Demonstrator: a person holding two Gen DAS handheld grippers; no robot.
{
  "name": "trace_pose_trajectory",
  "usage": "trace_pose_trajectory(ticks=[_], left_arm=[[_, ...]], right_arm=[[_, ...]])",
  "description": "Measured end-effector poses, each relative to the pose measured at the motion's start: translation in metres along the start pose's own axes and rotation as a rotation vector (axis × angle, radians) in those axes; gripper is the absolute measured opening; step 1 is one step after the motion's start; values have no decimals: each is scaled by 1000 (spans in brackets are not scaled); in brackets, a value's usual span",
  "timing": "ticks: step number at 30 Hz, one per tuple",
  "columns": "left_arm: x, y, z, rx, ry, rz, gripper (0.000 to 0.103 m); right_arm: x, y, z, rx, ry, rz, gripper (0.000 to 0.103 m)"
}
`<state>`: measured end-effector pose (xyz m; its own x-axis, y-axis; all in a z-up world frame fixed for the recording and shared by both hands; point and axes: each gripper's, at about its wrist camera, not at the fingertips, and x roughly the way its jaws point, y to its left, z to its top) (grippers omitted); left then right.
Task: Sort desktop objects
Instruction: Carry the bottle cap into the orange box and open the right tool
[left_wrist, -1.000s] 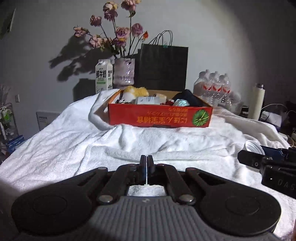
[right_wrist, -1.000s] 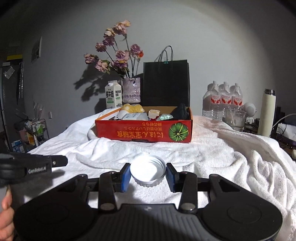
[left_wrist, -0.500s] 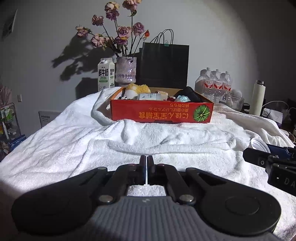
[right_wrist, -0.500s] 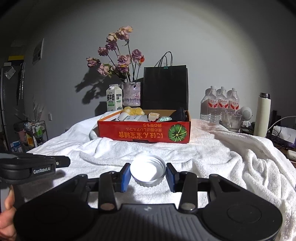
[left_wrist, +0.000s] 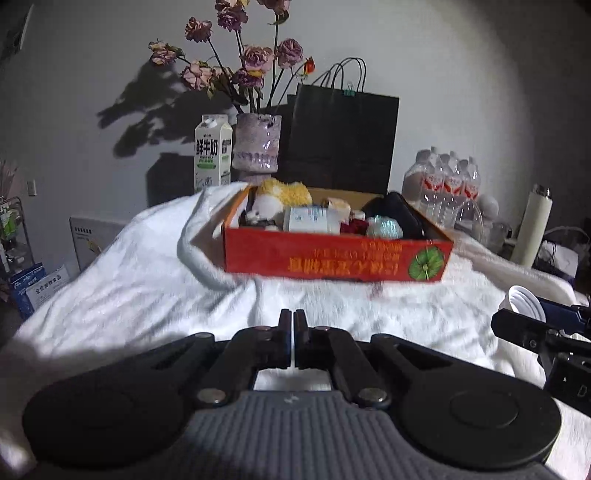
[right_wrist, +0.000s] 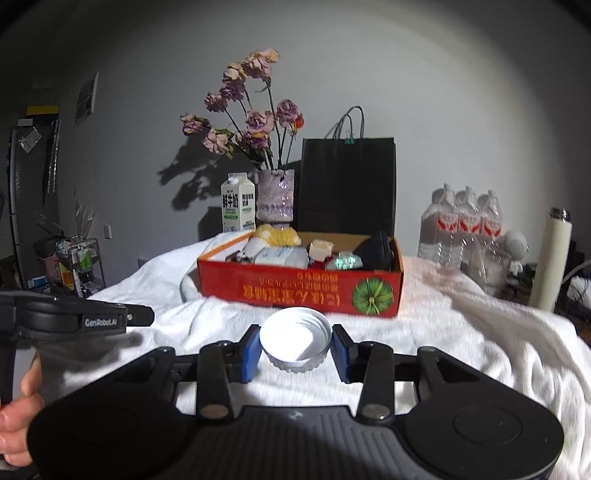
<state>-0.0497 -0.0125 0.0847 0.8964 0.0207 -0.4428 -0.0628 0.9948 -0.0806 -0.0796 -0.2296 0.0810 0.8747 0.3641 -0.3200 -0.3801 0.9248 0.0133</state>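
Centrally, the right gripper (right_wrist: 295, 347) grips a white ribbed jar lid (right_wrist: 294, 339), open side up, between its blue pads (right_wrist: 248, 350), just in front of the red cardboard box (right_wrist: 299, 291) on the white towel (right_wrist: 461, 325). Left gripper (left_wrist: 293, 339): jaws pressed together, holding nothing, above the towel. The box contains a yellow plush toy (right_wrist: 275, 234), a white bottle (right_wrist: 282, 255) and a black pouch (right_wrist: 376, 248); behind stand a milk carton (right_wrist: 238, 203), flower vase (right_wrist: 275, 197) and black paper bag (right_wrist: 347, 184)
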Motion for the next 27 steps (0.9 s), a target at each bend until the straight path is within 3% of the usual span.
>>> trace_pose_trajectory(ticks=[4,8,13,15,20,23,27], left_arm=[[24,9,46,5,8,-35,2],[72,21,96,-35,131,-110,2],[147,26,158,-16,201,-142,2],[190,20,176,-11,298,-184,2],[286,6,194,15,445,-124,2],[320,9,190,-17,500,-102,2],[339,11,187,-7,516,-115,4]], right_arm=[[24,-10,38,0,-26,59,39],[64,-25,85,-6,-33,108,39],[143,-52,151,-8,16,113,39],[189,-66,172,17,96,106,39],[309,-96,186,102,343,45,39],[357,-100,173,101,469,14,39],[389,-89,156,54,564,-3,39]])
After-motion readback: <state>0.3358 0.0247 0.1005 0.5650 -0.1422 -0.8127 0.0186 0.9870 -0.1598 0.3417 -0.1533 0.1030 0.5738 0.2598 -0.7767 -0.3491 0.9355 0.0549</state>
